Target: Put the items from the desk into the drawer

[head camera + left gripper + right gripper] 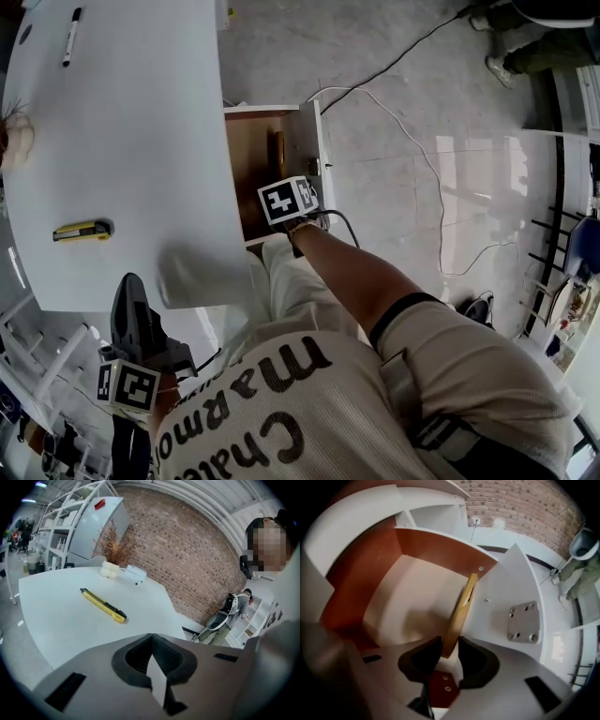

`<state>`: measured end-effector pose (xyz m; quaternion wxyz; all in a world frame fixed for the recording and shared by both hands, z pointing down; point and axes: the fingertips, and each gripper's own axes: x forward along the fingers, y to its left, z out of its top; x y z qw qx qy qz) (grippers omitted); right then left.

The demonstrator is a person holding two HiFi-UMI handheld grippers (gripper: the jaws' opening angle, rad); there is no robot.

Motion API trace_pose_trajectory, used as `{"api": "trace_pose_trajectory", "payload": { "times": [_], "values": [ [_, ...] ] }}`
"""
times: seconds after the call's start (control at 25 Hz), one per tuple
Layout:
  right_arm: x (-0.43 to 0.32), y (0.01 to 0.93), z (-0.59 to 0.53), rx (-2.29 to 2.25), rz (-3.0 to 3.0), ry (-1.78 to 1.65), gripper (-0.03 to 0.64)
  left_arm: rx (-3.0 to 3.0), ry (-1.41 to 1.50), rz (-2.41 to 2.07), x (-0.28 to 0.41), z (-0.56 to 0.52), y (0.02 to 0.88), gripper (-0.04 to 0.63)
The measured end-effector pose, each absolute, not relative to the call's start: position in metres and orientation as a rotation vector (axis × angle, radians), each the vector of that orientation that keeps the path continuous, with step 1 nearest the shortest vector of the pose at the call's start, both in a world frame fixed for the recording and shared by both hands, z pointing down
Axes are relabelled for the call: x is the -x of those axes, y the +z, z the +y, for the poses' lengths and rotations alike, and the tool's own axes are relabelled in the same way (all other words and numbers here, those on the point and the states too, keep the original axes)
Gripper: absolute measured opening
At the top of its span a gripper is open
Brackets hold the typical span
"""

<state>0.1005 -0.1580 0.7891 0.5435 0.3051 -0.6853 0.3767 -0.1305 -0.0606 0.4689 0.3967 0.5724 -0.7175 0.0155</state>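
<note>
The drawer [313, 141] stands pulled out beside the white desk [141, 141]. A yellowish wooden ruler [461, 611] stands on edge inside it, leaning on the white wall [506, 588]; in the head view the ruler [278, 155] shows as a thin strip. My right gripper [449, 644] points down into the drawer, open, with the ruler's near end between its pads and a gap on one side. A yellow utility knife [82, 231] [103, 605] and a black marker [71, 37] lie on the desk. My left gripper [151, 637] [131, 281] hovers shut and empty off the desk's near edge.
A dried plant in a white pot [112, 557] [14, 141] sits at the desk's left edge. White cables [422, 159] run over the floor right of the drawer. White shelving [61, 536] stands behind the desk. A person [234, 611] sits by the brick wall.
</note>
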Motion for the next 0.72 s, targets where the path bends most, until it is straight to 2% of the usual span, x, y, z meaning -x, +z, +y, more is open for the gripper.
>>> {"api": "trace_pose_trajectory", "payload": {
  "times": [0.36, 0.72],
  "values": [
    [-0.096, 0.813, -0.154, -0.653, -1.517, 0.735, 0.141, -1.406, 0.047, -1.845, 0.137, -0.046, 0.470, 0.002],
    [-0.084, 0.820, -0.153, -0.672, -1.583, 0.844, 0.187, -1.421, 0.051, -1.837, 0.130, -0.040, 0.470, 0.002]
  ]
}}
